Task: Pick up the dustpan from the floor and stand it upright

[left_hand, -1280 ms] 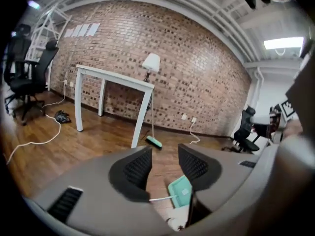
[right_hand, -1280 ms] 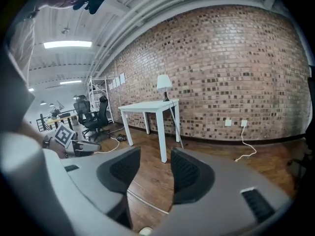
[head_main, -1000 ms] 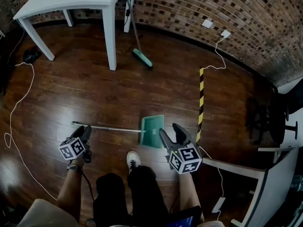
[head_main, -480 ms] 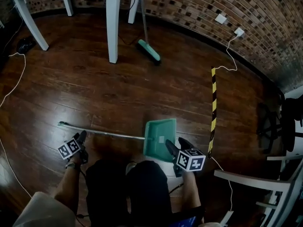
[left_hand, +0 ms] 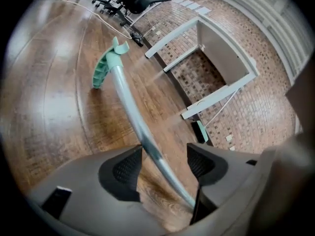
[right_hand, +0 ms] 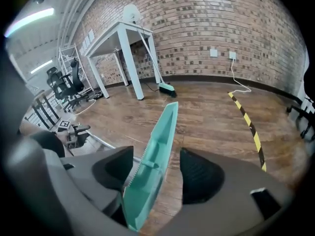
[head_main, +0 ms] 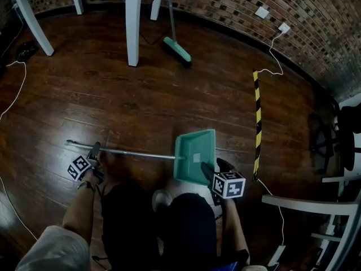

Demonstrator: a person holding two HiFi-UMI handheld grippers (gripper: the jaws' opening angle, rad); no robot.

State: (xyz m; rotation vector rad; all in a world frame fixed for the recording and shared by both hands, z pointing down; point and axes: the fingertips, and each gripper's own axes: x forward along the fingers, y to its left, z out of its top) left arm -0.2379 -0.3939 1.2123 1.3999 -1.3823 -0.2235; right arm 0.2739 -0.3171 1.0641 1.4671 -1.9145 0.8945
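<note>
Down on the wood floor just ahead of your shoe, the teal dustpan lies with its long handle running out to your left. Left gripper straddles the handle near its far end, jaws apart, the tube against one pad with a gap to the other. Right gripper straddles the pan's near edge, also not closed. Whether the pan is clear of the floor, you cannot tell. Risk: lift before either gripper clamps and the smooth tube likely slides through. The thin pan wall may twist out of a shallow hold. With the handle this long, an uneven raise could swing the pan into your legs.
</note>
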